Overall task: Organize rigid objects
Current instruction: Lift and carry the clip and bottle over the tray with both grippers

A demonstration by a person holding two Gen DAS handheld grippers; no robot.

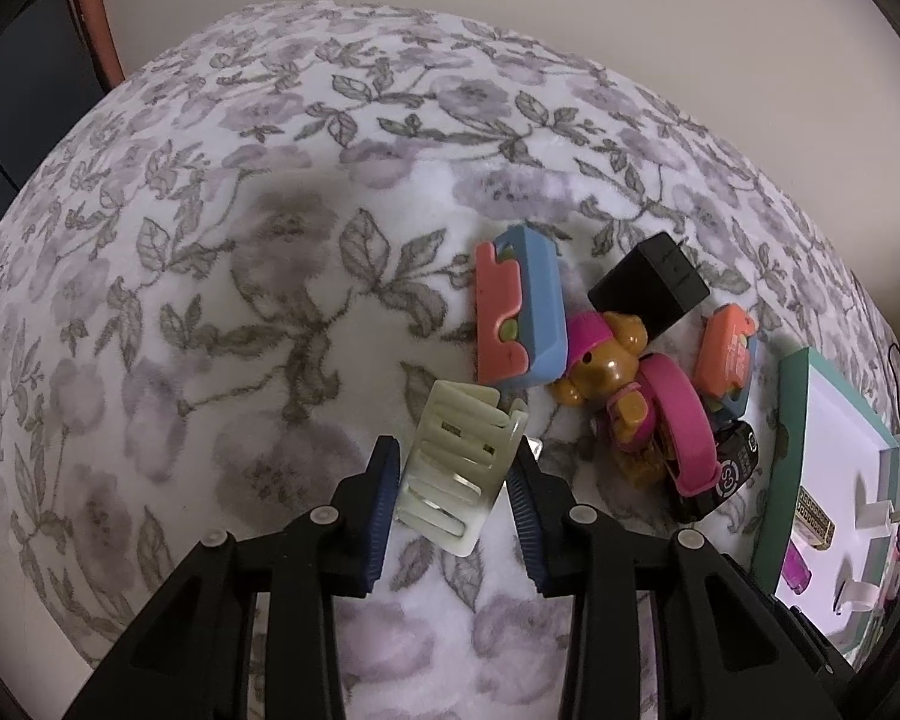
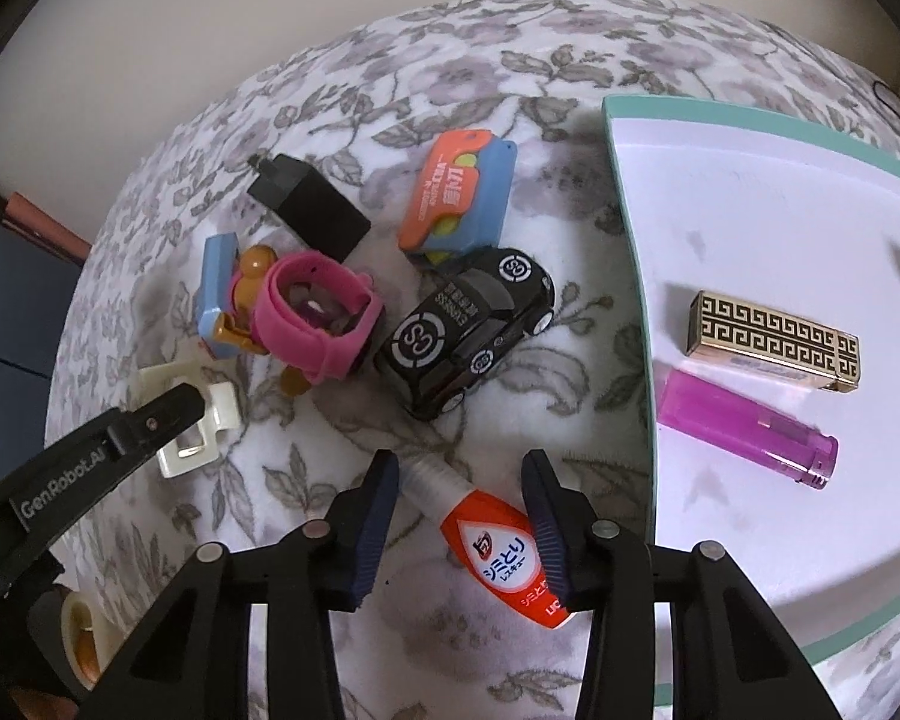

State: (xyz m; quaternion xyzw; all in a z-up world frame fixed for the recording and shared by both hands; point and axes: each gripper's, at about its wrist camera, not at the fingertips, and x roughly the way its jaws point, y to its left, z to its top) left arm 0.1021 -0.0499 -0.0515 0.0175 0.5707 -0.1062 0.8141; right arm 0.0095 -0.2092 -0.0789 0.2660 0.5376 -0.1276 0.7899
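Note:
My left gripper (image 1: 455,453) is shut on a cream hair clip (image 1: 456,468) lying on the floral blanket; both blue pads press its sides. One of its fingers (image 2: 150,423) shows over the clip (image 2: 192,450) in the right wrist view. My right gripper (image 2: 461,463) is shut on an orange stain-remover tube (image 2: 492,546), which lies slanted between the pads, its white neck at the left fingertip. A white tray with a teal rim (image 2: 627,252) lies to the right, holding a gold lighter (image 2: 774,339) and a pink lighter (image 2: 744,426).
Beyond both grippers lies a pile: a black toy car (image 2: 468,330), a black charger (image 2: 312,210), an orange-and-blue cutter (image 2: 456,198), another one (image 1: 519,312), a brown bear figure (image 1: 606,360) and a pink band (image 2: 318,312). The blanket drops away at the far edge.

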